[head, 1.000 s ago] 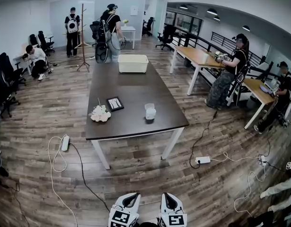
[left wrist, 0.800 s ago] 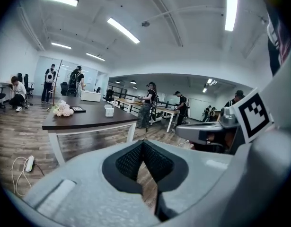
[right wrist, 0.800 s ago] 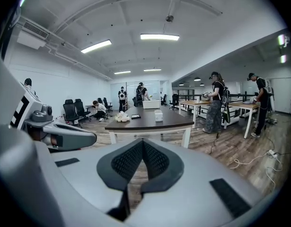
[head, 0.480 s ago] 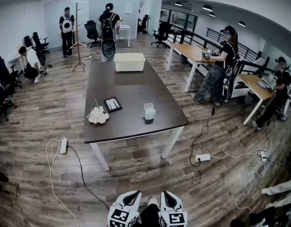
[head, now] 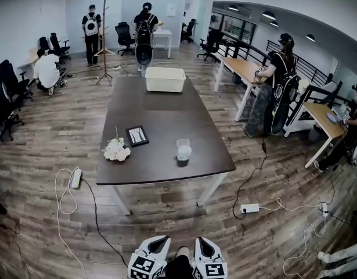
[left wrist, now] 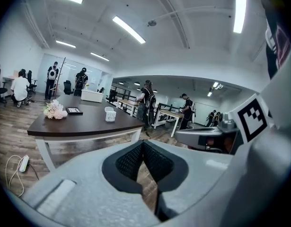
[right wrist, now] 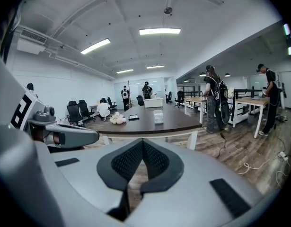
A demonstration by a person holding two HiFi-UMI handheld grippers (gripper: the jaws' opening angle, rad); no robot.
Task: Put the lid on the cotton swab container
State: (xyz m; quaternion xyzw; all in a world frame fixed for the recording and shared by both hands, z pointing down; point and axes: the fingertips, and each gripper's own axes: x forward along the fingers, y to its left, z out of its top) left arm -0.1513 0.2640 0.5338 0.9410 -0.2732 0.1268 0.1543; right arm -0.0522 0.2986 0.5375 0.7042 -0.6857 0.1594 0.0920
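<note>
Jaws pressed together on left gripper [left wrist: 143, 145] and right gripper [right wrist: 143, 143], well apart from cotton swab container [head: 183, 150]

I find the room evenly bright, lit from above by ceiling strips [right wrist: 159, 31]. One strip [left wrist: 239, 13] blows out to white glare in the left gripper view. The table [head: 161, 115] throws a soft shadow on the floor [head: 166, 205]. All three views bow strongly, and both gripper views have black corners. Left tongs [left wrist: 143, 145] and right tongs [right wrist: 142, 143] show crisp pad texture. Distant figures are small and soft.
</note>
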